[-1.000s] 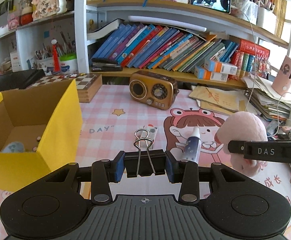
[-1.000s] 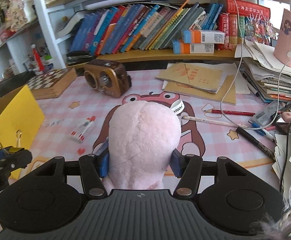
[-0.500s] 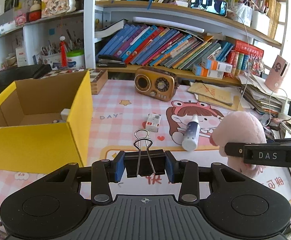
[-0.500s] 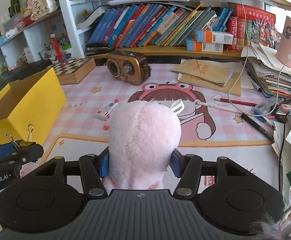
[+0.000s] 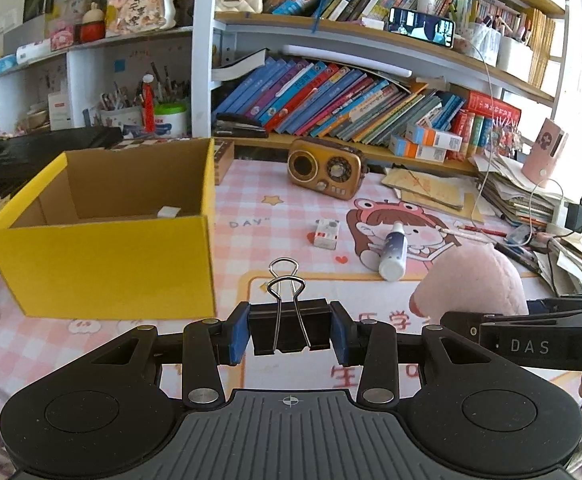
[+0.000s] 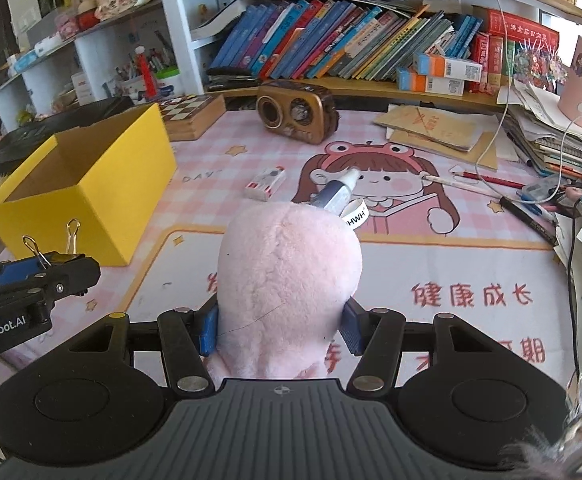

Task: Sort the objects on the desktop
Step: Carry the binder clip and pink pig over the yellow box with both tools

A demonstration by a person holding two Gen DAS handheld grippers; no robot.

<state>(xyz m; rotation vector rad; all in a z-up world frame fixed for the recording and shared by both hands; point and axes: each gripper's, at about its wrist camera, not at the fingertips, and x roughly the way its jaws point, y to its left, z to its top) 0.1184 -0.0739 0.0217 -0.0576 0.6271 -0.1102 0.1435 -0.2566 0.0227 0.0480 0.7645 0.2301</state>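
My left gripper (image 5: 289,330) is shut on a black binder clip (image 5: 289,326) with its wire handles up, held above the mat's near edge, right of the yellow box (image 5: 107,264). It also shows in the right wrist view (image 6: 51,260). My right gripper (image 6: 279,328) is shut on a pink plush toy (image 6: 287,280), seen in the left wrist view (image 5: 471,284) to the right of the clip. The open yellow box (image 6: 91,184) holds a few small items. A small spray bottle (image 5: 393,252) and a white eraser box (image 5: 327,234) lie on the pink desk mat (image 5: 251,208).
A brown retro radio (image 5: 325,168) and a chessboard box (image 6: 193,114) stand at the back. Paper stacks, pens, pencils and cables (image 6: 531,192) crowd the right side. Bookshelves (image 5: 351,96) rise behind. A black keyboard (image 5: 19,160) lies left of the box.
Both grippers have pulled back and up from the desk with their loads still held. The yellow box now sits farther ahead and left, and the bottle and eraser box appear farther away.
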